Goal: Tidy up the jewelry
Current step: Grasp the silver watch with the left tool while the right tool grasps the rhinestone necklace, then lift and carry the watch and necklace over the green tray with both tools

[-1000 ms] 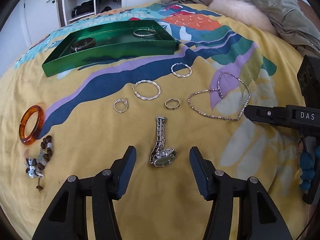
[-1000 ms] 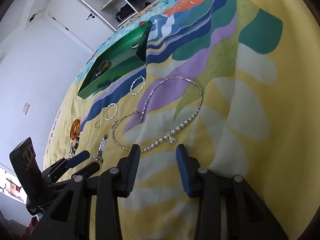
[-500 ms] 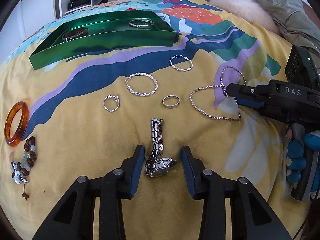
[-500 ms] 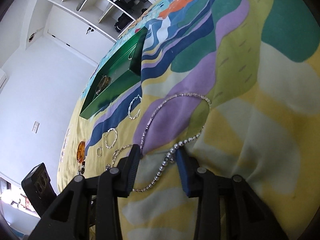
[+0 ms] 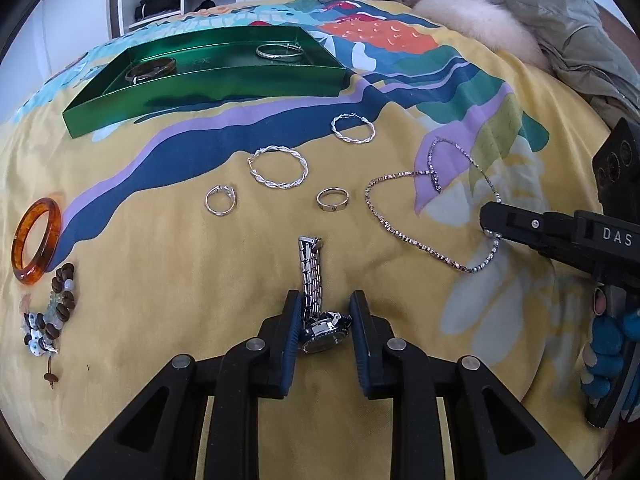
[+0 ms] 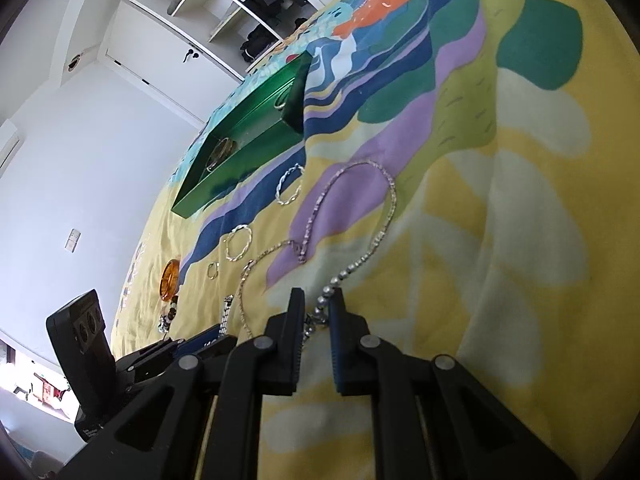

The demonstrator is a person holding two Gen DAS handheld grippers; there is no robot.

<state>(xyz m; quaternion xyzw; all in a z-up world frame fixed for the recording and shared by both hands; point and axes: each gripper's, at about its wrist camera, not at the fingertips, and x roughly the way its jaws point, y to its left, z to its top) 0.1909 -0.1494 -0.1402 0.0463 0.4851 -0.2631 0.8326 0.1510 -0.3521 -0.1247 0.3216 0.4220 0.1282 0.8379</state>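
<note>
On the yellow patterned bedspread lie a silver watch (image 5: 316, 304), two twisted silver hoops (image 5: 279, 167) (image 5: 353, 128), a small silver ring (image 5: 220, 200), a gold ring (image 5: 333, 199) and a long silver necklace (image 5: 432, 204). My left gripper (image 5: 325, 312) has its jaws closed in on the watch face, both pads touching it. My right gripper (image 6: 317, 308) is narrowed around the beaded end of the necklace (image 6: 340, 276); it also shows in the left wrist view (image 5: 490, 222). A green tray (image 5: 200, 80) at the back holds two bangles.
An amber bangle (image 5: 36, 240) and a beaded bracelet (image 5: 52, 316) lie at the left. A fur-trimmed coat (image 5: 540, 28) lies at the far right of the bed. A wardrobe with open shelves (image 6: 240, 12) stands behind the tray.
My left gripper has moved forward and closed onto the watch. My right gripper has moved up to the necklace's beaded end and narrowed around it.
</note>
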